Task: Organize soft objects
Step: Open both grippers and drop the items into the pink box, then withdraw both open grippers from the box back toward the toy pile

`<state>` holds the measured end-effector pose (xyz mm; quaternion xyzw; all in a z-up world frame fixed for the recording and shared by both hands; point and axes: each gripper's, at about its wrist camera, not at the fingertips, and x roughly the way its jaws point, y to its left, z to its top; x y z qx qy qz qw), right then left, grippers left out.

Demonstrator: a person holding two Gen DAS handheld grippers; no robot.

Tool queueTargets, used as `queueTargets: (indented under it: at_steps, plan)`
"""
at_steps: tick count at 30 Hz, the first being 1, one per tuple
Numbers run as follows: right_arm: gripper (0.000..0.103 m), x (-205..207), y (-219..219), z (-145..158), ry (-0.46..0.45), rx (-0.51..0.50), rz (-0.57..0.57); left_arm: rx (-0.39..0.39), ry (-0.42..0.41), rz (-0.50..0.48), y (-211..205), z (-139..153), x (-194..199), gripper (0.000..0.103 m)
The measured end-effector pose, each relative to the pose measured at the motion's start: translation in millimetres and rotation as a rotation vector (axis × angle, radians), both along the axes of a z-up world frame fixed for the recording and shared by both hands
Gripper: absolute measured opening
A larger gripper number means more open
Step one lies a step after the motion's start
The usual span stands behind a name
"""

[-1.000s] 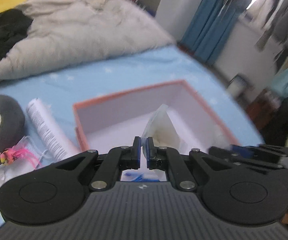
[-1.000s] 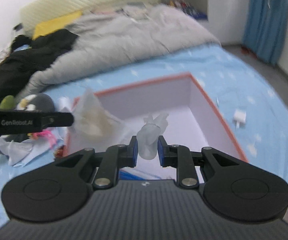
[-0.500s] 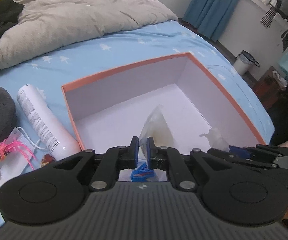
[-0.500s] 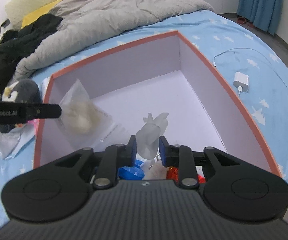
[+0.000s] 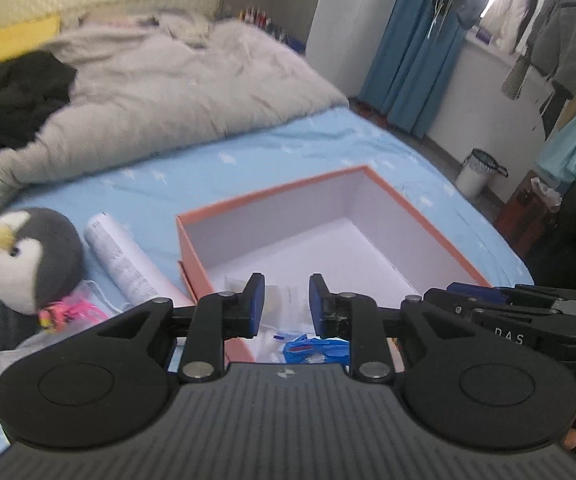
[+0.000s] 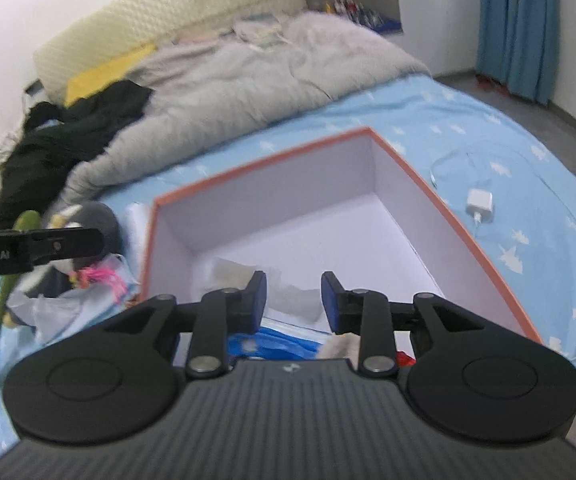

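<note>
Two grippers are in view over a blue star-print bedsheet (image 5: pixel 288 168). At far left lies a penguin plush (image 5: pixel 32 258) with a pink tassel (image 5: pixel 66 310) at its base; just right of it, a white printed tube (image 5: pixel 124 260) lies beside the outer left wall of the box. Left gripper (image 5: pixel 284 304): jaws spread apart, nothing between them, positioned above the near left corner of the orange box (image 5: pixel 424 216). Box interior is white and open-topped. On its floor near the front wall lie a clear packet (image 6: pixel 236 272), a pale crumpled item (image 6: pixel 296 296) and a blue plastic item (image 5: pixel 316 350). Right gripper (image 6: pixel 293 300): jaws likewise released, holding nothing, above the near edge of the same box. Right of the box, a white charger (image 6: pixel 479 202) with its cable rests on the sheet. Behind, a grey duvet (image 6: pixel 248 88) and black clothing (image 6: pixel 64 136) occupy the bed's far end.
</note>
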<state>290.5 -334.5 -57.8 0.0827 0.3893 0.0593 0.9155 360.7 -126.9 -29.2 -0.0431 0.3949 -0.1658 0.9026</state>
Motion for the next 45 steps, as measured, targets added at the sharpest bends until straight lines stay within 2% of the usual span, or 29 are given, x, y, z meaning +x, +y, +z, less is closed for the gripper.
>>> queueTargets:
  at_steps: [4, 10, 13, 18, 29, 45]
  plan:
    - [0.033, -23.9, 15.5, 16.0, -0.081, 0.004, 0.029, -0.037, -0.062, 0.027, 20.1, 16.0, -30.3, 0.028]
    - [0.033, -63.3, 43.4, 36.7, -0.192, 0.011, 0.087, -0.027, -0.150, 0.066, 50.5, 34.4, -80.3, 0.028]
    - [0.033, -80.7, 58.0, 42.3, -0.231, 0.025, 0.115, -0.051, -0.171, 0.100, 71.7, 37.4, -106.1, 0.028]
    - [0.033, -105.1, 83.7, 43.1, -0.266, 0.027, 0.164, -0.021, -0.199, 0.155, 99.7, 33.3, -146.7, 0.028]
    - [0.033, -147.1, 133.4, 29.3, -0.254, 0.037, 0.210, -0.040, -0.189, 0.255, 153.8, 11.6, -214.7, 0.028]
    - [0.033, -199.7, 183.0, 0.1, -0.214, -0.019, 0.250, -0.049, -0.108, 0.333, 196.3, -33.2, -269.1, 0.031]
